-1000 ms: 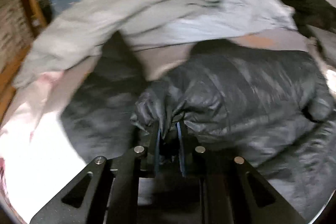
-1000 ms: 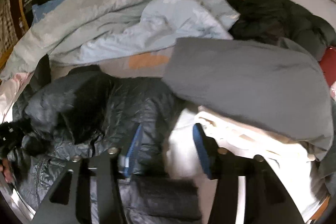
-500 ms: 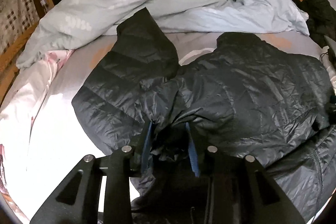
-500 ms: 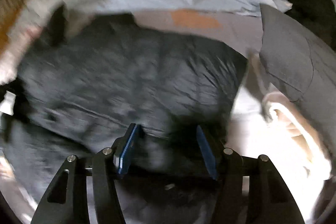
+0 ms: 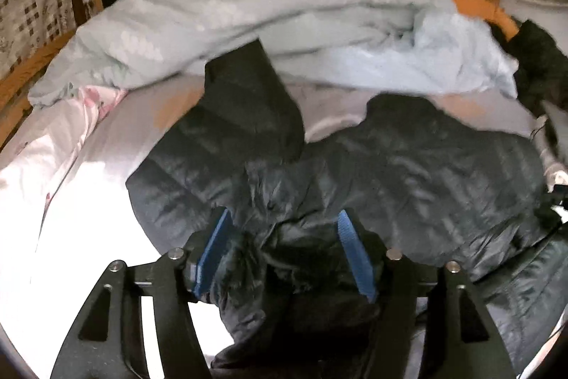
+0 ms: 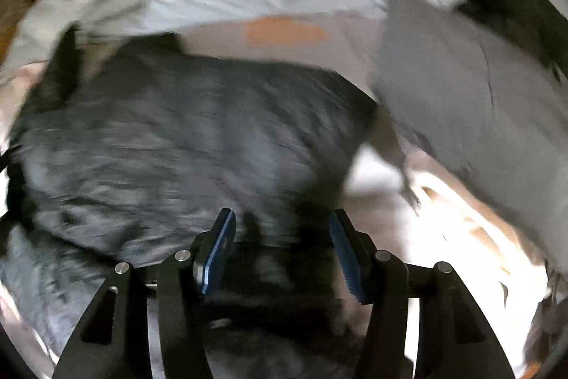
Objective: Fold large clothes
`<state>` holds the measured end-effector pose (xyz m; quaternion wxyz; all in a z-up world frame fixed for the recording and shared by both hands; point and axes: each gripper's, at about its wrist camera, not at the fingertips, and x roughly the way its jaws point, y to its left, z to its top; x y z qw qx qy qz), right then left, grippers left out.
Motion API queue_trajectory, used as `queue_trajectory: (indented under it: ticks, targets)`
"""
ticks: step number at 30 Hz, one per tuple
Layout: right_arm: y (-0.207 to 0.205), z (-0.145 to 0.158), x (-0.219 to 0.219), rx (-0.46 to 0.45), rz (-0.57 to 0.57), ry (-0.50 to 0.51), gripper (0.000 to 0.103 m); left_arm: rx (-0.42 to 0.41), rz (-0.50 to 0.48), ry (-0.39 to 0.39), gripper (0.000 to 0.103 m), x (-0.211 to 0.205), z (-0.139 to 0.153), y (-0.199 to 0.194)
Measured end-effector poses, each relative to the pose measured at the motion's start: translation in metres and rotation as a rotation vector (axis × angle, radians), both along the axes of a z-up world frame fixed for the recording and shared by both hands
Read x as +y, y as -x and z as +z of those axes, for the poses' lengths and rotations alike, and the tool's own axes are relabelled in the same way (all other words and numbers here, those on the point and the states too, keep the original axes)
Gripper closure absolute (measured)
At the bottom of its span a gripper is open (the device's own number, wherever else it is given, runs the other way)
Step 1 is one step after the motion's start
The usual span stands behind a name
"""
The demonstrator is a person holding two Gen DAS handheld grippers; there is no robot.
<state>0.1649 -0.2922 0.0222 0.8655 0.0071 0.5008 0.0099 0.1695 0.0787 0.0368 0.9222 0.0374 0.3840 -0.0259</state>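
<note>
Right now I have the dark quilted puffer jacket spread across the middle of the left wrist frame, lying on the pale pink-white bed sheet, with one sleeve thrown up toward the upper centre, where it meets the rumpled light-blue duvet. As far as I can judge, the folding has barely begun — the body lies roughly flat, but the sleeve is still out and no fold across the body shows.

My left gripper is opening: the blue pads stand well apart at the lower centre of the frame, with a bunched bit of jacket between them that they no longer pinch. A second ago those pads were almost shut on a gathered knot of that fabric, and the jacket hung crumpled; now it lies let down and spread.

My right gripper sits about half open at the bottom centre of its own frame, and its width has not changed over the second. The jacket's dark edge lies under and between the fingers, though the picture is smeared with motion, so I cannot say whether a pad touches cloth. Earlier this camera looked at the folded grey garment on the right; that now sits at the right edge, just beside the jacket.

Left to do: sleeves in, then the body folded over.
</note>
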Motion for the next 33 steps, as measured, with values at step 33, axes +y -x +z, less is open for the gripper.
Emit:
queue_trajectory:
  ticks: [33]
  targets:
    - [-0.006, 0.019, 0.017, -0.06, -0.025, 0.059, 0.047, -0.047, 0.062, 0.002, 0.035, 0.056, 0.012, -0.045]
